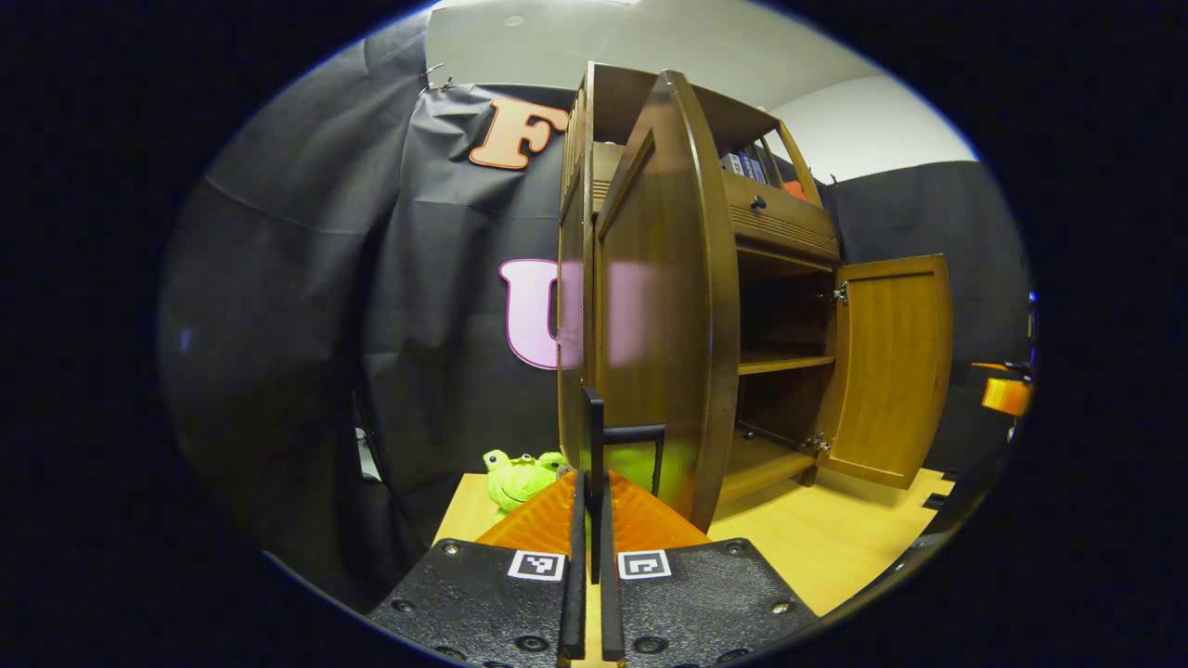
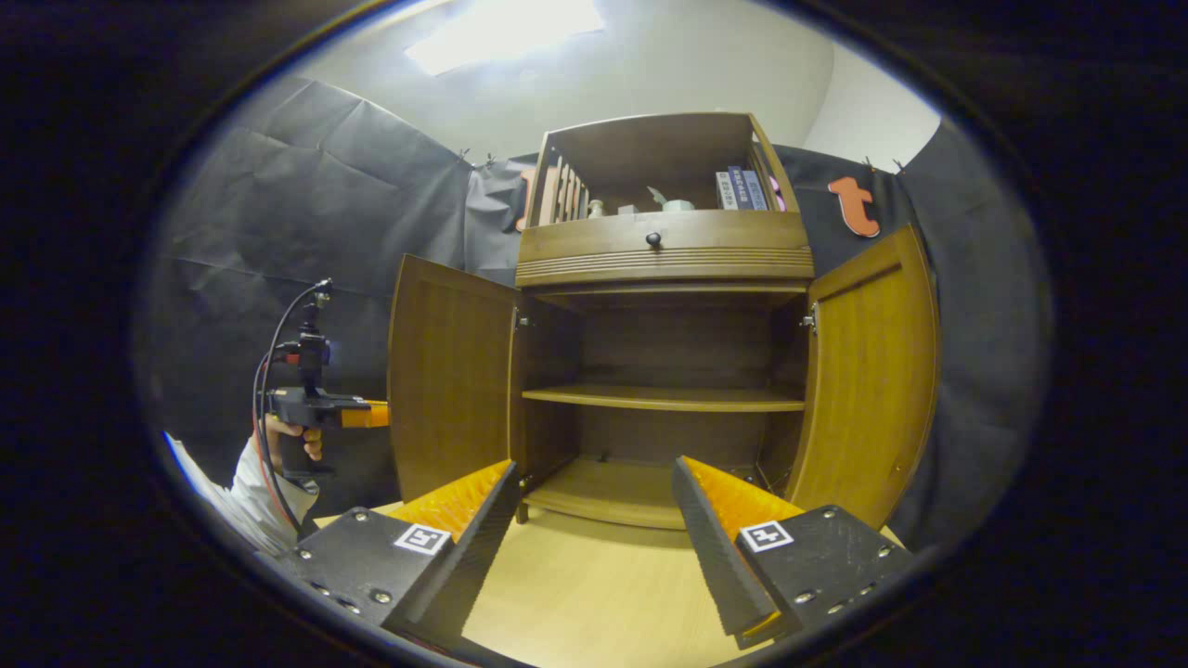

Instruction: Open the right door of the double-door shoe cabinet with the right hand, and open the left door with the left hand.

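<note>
Now both brown wooden cabinet doors [image 2: 449,380] stand open, left tongs [image 1: 591,482] clenched on the left door's black handle [image 1: 631,432], right tongs [image 2: 594,520] released.

Both doors, left door [image 2: 452,380] and right door [image 2: 872,371], flank the cabinet's inner shelf [image 2: 664,399].

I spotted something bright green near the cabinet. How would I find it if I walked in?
Start at the tall brown shoe cabinet standing on the pale wooden floor, both doors swung open. Go to the outer side of its left door, towards the black cloth wall. There, low on the floor, sits a small plush frog, the lone lime-green, soft thing amid brown wood.
</note>
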Tool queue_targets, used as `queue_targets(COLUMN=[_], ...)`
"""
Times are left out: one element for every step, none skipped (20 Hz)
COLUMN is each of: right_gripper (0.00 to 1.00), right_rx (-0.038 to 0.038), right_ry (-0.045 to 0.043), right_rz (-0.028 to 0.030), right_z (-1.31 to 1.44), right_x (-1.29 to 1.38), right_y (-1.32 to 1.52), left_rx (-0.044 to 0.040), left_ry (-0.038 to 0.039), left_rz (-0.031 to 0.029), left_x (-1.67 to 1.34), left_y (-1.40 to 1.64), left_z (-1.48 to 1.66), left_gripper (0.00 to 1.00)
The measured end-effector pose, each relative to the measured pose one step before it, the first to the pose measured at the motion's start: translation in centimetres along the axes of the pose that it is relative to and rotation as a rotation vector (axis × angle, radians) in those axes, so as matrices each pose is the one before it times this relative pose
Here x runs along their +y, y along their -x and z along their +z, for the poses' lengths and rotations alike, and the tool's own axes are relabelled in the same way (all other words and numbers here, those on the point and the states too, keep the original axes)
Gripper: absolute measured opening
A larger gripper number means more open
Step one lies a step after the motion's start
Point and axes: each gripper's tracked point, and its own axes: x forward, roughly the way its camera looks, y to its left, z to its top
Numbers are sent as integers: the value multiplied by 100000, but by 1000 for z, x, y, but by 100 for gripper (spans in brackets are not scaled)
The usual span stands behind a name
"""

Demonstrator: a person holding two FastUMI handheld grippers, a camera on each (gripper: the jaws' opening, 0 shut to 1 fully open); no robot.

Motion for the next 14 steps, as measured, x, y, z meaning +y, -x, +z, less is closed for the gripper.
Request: queue_targets(right_gripper=[98, 98, 98, 98, 98, 98, 98, 98, 98, 98, 98, 98, 98, 97], right_rx=[-97, -20, -75, 93, 134, 79, 82, 140, -35, -295, -408, -407, -135, -37], right_ry=[-154, -177, -276, -378, -658, -765, -615, 17, 202, -142, -472, -597, -267, -174], right_rz=[-284, -428, -549, -357, 243, 639, 96, -793, -1072, -808, -322, -124, -540, -1020], right_z=[-134, -44, -97, -41, -100, -47, -169, -39, -20, 153, 50, 88, -71, 5], right_x=[-155, -195, -249, -292, -135, -83, -228, -483, -557, -254, -143, -201, -280, -448], right_y=[174, 99, 134, 98, 26, 56, 169, 34, 32, 49, 78, 76, 121, 116], left_rx=[-551, 395, 223, 579, -809, -328, -541, -533, -696, -437, -1079, -1974, -1432, -1100], left_ry=[-850, -430, 278, 715, 112, -220, -615, 36, 389, 103, -412, -756, -1345, -1794], left_rz=[791, 1360, 923, 1305, 1782, 2251, 1858, 1370, 1230, 1316, 1448, 1763, 1544, 1424], left_x=[-93, 100, 116, 100, 323, 414, 433, 142, 133, 53, -53, -88, -104, -413], left_y=[-7, 389, -34, 363, 270, 430, 551, 559, 584, 673, 623, 564, 419, 453], left_z=[101, -15, -171, -105, 167, 167, 73, 221, 279, 180, 361, 646, 653, 382], left_gripper=[8, 10, 17, 16, 15, 19, 32, 44, 52, 60, 69, 73, 81, 87])
